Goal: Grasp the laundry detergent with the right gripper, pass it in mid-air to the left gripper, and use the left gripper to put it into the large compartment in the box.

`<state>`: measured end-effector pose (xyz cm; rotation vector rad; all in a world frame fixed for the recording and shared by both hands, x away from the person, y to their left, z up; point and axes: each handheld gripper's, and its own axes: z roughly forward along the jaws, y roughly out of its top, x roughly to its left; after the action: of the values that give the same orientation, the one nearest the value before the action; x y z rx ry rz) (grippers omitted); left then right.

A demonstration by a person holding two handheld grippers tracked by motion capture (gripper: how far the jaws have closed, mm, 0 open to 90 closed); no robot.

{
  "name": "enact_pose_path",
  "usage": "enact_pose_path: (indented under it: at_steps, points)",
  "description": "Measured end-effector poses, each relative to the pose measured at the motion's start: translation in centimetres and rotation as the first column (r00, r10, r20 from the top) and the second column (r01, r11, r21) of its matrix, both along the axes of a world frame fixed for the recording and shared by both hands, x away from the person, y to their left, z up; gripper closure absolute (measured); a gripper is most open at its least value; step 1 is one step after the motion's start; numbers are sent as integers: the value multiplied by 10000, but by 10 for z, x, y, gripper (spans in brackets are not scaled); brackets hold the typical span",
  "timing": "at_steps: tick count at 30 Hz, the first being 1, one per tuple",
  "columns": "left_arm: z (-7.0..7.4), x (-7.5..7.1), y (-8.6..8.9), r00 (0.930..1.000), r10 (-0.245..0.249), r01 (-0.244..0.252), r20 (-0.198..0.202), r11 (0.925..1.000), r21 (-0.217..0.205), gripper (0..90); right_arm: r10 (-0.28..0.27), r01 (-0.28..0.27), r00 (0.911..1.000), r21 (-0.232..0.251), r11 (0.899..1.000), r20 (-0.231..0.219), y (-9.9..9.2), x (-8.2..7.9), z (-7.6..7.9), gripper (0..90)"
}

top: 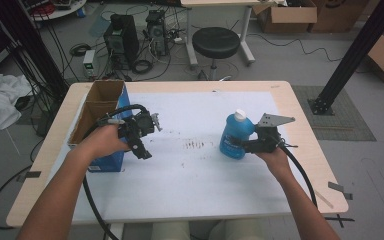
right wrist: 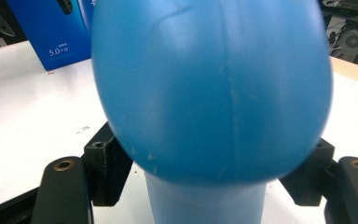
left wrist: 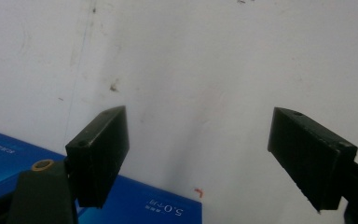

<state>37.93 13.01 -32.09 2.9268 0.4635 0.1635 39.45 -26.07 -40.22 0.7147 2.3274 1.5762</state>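
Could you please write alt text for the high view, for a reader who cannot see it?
At a white-covered table, the right gripper closes around a blue bottle with a white cap. The left gripper hovers open beside an open blue cardboard box.

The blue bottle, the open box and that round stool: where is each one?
Bottle [top: 232, 141]: high view, on its blue body.
Box [top: 111, 164]: high view, on its blue front wall.
Stool [top: 215, 42]: high view, on the black seat.
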Motion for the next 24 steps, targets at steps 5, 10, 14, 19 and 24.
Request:
enact_pose_path:
  at_steps: [5, 10, 14, 19, 24]
  points:
    - [0, 0, -1, 10000, -26, 26, 1, 10000, 0, 211, 15, -15, 10000, -14, 10000, 15, 0, 0, 0, 301]
    - [0, 0, 0, 10000, -19, 19, -7, 10000, -12, 212, 58, -58, 10000, -20, 10000, 31, 1, 0, 0, 317]
    - [0, 0, 0, 10000, -29, 29, -4, 10000, 8, 212, 79, -79, 10000, 8, 10000, 61, 2, 0, 0, 328]
    - [0, 0, 0, 10000, -30, 30, 3, 10000, -14, 212, 105, -105, 9999, -8, 9999, 90, 2, -1, 0, 351]
    - [0, 0, 0, 10000, -33, 33, 10, 10000, -3, 212, 80, -80, 9999, -2, 10000, 114, 1, -1, 0, 364]
